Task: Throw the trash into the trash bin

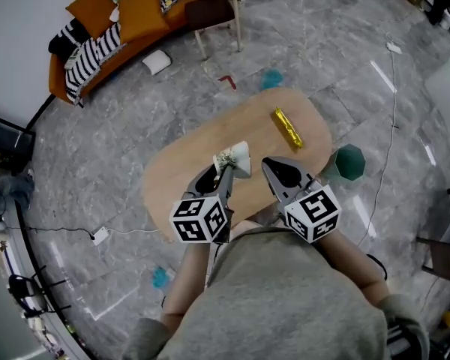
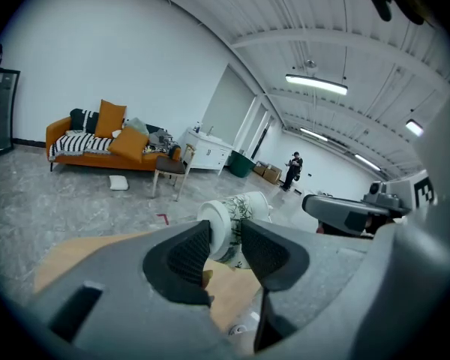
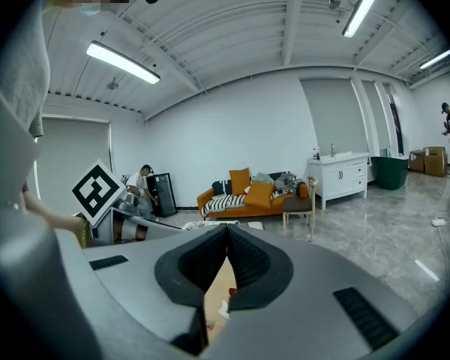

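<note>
The left gripper [image 1: 220, 174] is about half open, its 2 jaws clamped on a white paper cup [image 2: 238, 217] with a green leafy print. The left gripper view shows both ribbed pads pressing the cup's sides near its rim. The cup lies sideways in the grip, raised over the near part of the oval wooden table [image 1: 176, 182]. Just to its right, the right gripper [image 1: 268, 165] also hangs over the table's near edge. Its 2 jaws meet at the tips with nothing between them, and it touches nothing. Farther right on the tabletop lies 1 gold wrapper [image 1: 288, 128], well apart from both grippers. The green trash bin [image 1: 350, 163] stands on the grey floor just beside the table's right end.
</note>
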Action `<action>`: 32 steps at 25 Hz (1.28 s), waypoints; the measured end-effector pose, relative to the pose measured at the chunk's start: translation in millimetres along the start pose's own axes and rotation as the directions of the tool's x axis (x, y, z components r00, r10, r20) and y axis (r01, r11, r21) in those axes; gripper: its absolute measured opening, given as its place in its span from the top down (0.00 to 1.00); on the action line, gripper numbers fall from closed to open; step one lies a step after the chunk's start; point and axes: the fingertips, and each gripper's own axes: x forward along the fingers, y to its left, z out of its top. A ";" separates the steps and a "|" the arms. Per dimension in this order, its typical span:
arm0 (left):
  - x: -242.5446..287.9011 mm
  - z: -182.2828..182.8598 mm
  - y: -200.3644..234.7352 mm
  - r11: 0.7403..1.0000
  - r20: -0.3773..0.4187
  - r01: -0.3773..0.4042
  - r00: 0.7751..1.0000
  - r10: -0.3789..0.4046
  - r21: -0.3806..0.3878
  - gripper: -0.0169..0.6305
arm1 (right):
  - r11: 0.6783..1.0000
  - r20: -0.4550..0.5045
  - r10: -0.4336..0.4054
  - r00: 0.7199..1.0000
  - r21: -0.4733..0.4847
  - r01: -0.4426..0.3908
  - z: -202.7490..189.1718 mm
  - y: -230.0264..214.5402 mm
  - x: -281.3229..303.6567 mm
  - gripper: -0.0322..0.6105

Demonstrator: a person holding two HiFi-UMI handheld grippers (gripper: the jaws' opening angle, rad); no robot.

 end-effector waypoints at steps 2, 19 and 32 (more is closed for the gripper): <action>8.3 0.7 -14.6 1.000 -0.005 0.015 1.000 -0.015 0.012 0.76 | 1.000 -0.002 -0.014 1.000 0.001 0.014 -1.5 -11.4 -10.1 0.94; 77.6 -12.0 -120.7 0.991 -0.050 0.115 0.992 -0.112 0.071 0.76 | 0.990 0.019 -0.130 0.991 0.057 0.129 -16.7 -108.0 -95.0 0.94; 129.6 -19.8 -194.2 0.976 -0.082 0.184 0.981 -0.176 0.112 0.76 | 0.978 0.028 -0.194 0.981 0.081 0.192 -23.5 -178.8 -142.0 0.94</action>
